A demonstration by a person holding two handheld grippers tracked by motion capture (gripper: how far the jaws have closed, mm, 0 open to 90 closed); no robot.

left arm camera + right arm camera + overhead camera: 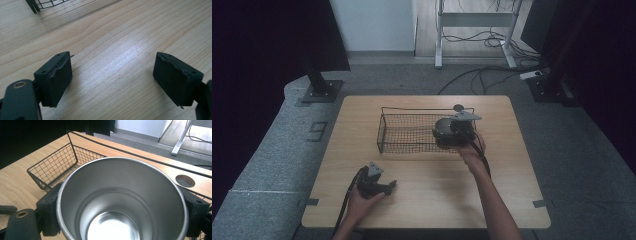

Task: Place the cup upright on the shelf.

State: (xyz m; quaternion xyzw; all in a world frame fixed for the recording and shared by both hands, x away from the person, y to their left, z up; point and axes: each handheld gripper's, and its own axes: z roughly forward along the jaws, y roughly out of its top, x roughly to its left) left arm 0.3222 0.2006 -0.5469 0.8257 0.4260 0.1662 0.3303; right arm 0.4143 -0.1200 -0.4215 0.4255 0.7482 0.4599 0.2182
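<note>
Counter (512, 200) of pale wood carrying a black wire basket (404, 132) near its far middle. Stainless-steel cup (122, 200), upright with its open mouth toward the camera, held over the basket's right end; in the high view it appears as a dark round body (443, 129) inside the basket's outline. Right gripper (452, 132) clamps the cup: its fingers (48, 212) press the rim from opposite sides, with the cup squarely between them. Left gripper (388, 187) rests low over bare counter at the near left, well apart from the basket; its fingers (56, 77) stand wide apart with nothing between them.
</note>
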